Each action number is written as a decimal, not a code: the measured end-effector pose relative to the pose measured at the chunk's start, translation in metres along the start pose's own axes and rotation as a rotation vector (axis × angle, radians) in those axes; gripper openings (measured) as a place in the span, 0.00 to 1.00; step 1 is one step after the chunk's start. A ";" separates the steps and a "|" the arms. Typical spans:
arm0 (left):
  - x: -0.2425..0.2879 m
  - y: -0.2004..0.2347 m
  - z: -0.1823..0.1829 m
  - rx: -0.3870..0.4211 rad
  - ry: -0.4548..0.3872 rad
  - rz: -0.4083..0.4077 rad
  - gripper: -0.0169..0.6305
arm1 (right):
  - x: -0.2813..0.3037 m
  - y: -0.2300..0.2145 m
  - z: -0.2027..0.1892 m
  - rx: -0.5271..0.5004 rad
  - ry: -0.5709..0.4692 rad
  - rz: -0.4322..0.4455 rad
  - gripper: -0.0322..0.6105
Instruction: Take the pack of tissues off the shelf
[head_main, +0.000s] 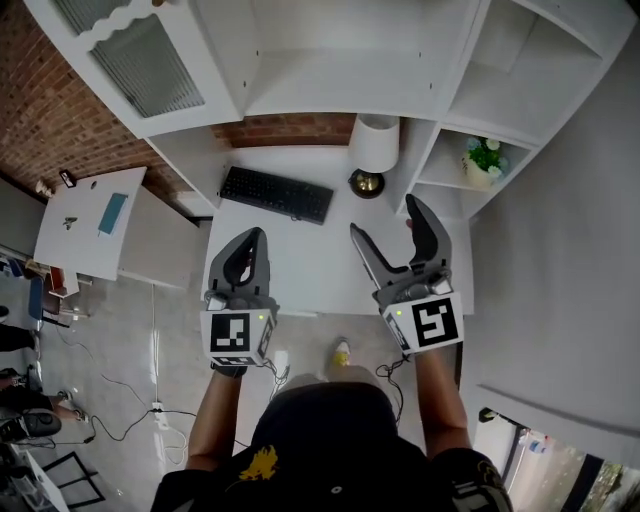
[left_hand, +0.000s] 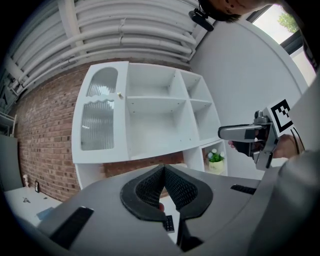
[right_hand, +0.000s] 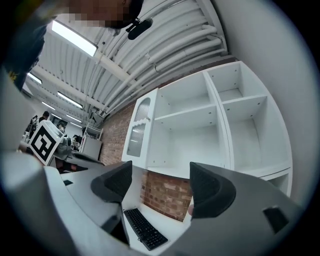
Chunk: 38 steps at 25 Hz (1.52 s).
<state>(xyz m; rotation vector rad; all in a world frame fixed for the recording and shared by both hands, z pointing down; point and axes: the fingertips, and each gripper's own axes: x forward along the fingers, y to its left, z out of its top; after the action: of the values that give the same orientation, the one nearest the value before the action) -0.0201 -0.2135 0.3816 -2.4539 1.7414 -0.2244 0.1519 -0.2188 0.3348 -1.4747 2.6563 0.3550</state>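
Over the desk (head_main: 305, 260), both tools hang short of the shelf unit (head_main: 330, 95), neither touching anything. L gripper (head_main: 257, 236): jaws together, pads meeting, nothing btw them. R gripper (head_main: 384, 216): jaws spread wide, gap empty, only brick wall and keyboard (head_main: 276, 193) seen through it. Tissue pack: can't find it in any view. The compartments that show look bare. Otherwise there's only a lamp (head_main: 375, 143) on the desk and a small potted plant (head_main: 484, 160) in the low right cubby. So the pack is prob. out of frame or hidden by a divider.

Step in hand, as I judge it: locate, then reach w/ the R gripper, since it's the open one. To do it well:
- Tilt the head up and scan each cubby before committing an arm.
- Approach the pack square-on, jaws across its narrow side, pads at the middle, not a corner.
- Close gently, just enough to hold, as a soft pack will squash.
- Lift a touch before pulling out so it doesn't drag on the shelf board.
- Mind the lamp shade and plant on the way, and hold L clear.
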 end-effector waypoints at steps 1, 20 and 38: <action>0.004 0.001 0.000 0.001 0.003 -0.004 0.05 | 0.003 -0.001 0.000 -0.001 -0.002 0.004 0.54; 0.048 0.052 0.032 -0.050 -0.070 -0.123 0.05 | 0.070 0.023 0.051 -0.204 -0.004 0.009 0.54; 0.080 0.099 0.173 0.150 -0.171 -0.194 0.05 | 0.163 0.000 0.172 -0.399 -0.006 0.157 0.54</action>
<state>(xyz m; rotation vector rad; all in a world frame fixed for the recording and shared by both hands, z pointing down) -0.0521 -0.3192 0.1971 -2.4513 1.3696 -0.1513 0.0588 -0.3119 0.1384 -1.3441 2.8203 0.9477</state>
